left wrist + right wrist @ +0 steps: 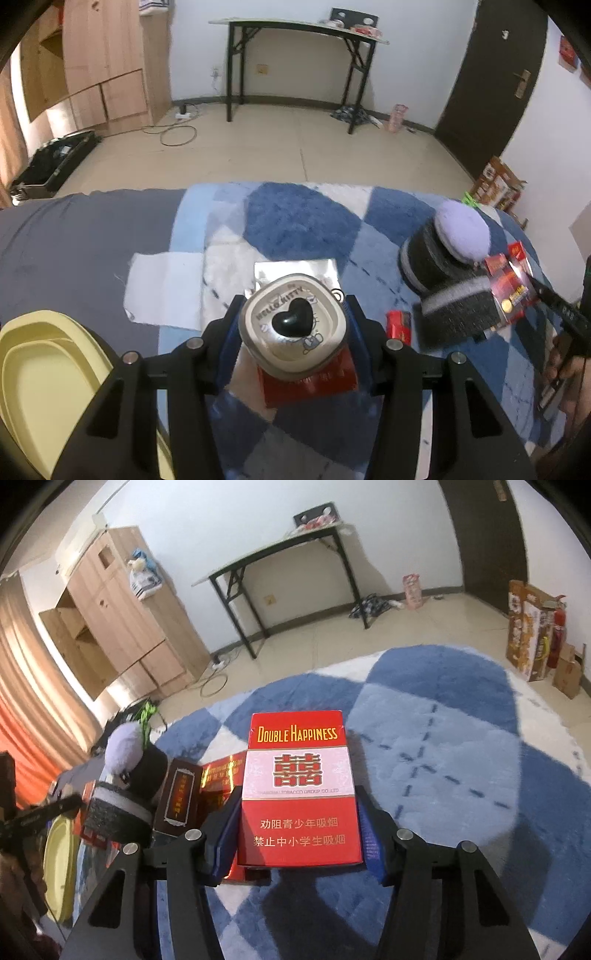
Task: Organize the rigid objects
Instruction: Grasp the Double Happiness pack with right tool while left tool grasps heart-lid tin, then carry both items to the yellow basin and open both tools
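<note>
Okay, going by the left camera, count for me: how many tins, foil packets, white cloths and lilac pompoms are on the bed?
Hello Kitty tin: 1
Silver foil packet: 1
White cloth: 1
Lilac pompom: 1
Total: 4

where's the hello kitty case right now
In the left wrist view it sits low and centre, the Hello Kitty case between the left gripper's pads, over a red box on the blue checked rug.
</note>
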Action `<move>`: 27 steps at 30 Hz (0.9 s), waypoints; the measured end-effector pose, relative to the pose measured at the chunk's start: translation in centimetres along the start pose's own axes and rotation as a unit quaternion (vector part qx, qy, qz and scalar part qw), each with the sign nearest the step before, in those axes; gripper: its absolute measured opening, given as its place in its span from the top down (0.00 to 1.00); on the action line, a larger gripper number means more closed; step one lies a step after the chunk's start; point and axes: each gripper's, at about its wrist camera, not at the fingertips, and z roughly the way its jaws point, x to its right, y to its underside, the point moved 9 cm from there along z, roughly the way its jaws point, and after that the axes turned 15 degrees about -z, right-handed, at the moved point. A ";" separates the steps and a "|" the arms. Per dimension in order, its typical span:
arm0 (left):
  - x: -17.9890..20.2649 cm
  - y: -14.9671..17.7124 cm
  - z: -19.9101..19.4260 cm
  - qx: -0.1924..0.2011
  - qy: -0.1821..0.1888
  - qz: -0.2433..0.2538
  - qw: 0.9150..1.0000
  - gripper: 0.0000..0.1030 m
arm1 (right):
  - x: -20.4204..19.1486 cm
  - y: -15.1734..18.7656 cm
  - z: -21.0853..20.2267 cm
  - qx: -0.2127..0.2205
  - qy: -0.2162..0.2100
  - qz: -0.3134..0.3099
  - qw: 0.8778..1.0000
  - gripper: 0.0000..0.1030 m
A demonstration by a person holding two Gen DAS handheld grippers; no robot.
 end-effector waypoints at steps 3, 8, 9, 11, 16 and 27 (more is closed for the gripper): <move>-0.1 0.5 0.5 -0.010 -0.016 0.010 1.000 0.48 | 0.3 0.4 -0.7 0.003 0.012 0.015 1.000 0.46; -0.5 0.2 -2.8 0.002 0.005 -0.007 1.000 0.48 | -0.5 -0.3 -3.8 0.018 0.033 -0.003 0.999 0.46; -0.8 -0.1 -4.0 0.008 0.006 -0.005 1.000 0.48 | -1.1 -0.8 -4.6 0.022 0.042 -0.020 0.999 0.46; -1.8 -0.7 -6.3 0.023 0.008 -0.004 1.000 0.48 | -3.7 -2.5 -6.7 0.039 0.044 -0.061 0.996 0.46; -8.4 -2.1 -12.6 0.061 -0.011 -0.031 0.998 0.48 | -15.7 -6.3 -10.0 0.073 -0.008 -0.166 0.983 0.46; -27.9 -0.4 -12.1 0.040 -0.098 -0.177 0.979 0.48 | -48.1 4.0 -4.4 -0.007 -0.220 -0.301 0.928 0.46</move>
